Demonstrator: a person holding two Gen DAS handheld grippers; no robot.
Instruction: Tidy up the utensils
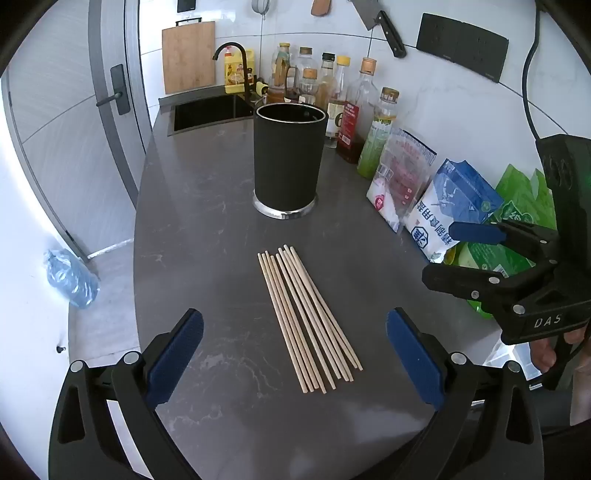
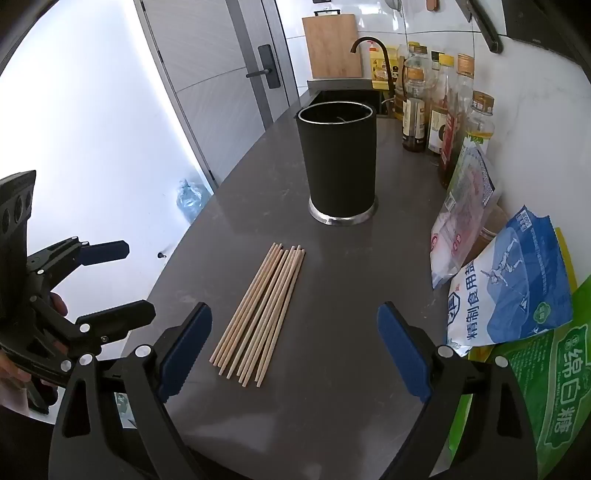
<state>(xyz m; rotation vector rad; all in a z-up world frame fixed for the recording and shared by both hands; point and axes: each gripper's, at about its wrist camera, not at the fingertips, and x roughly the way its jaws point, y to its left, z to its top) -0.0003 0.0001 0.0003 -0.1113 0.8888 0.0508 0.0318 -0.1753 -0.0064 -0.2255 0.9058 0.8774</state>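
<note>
A bundle of wooden chopsticks (image 1: 309,319) lies flat on the grey desk (image 1: 207,229), the sticks side by side and touching, slightly fanned. Beyond them stands an upright black holder (image 1: 289,158) with a metal base ring — well apart from the sticks, its open mouth facing up.

The left tongs (image 1: 295,360) hover over the near end of the bundle, released, blue pads (image 1: 173,358) spread wide on either side of the sticks and touching nothing. The right tongs (image 2: 295,354) are likewise released and empty, their pads (image 2: 402,354) wide apart with the sticks' near ends lying between them in the right wrist view. Each pair of tongs shows in the other's view: the right ones at the right edge of the left wrist view, the left ones at the left edge of the right wrist view, both with fingers parted.

Along the wall to the right stands a row of bottles (image 1: 347,107), and nearer lie three bags — a clear one (image 1: 400,173), a blue-and-white one (image 2: 513,280) and a green one (image 2: 546,387). Behind the holder sits a dark sink (image 1: 210,110) with a black tap (image 1: 236,62), and a wooden board (image 1: 188,55) leans against the wall. A knife (image 1: 382,22) hangs on the wall above.
</note>
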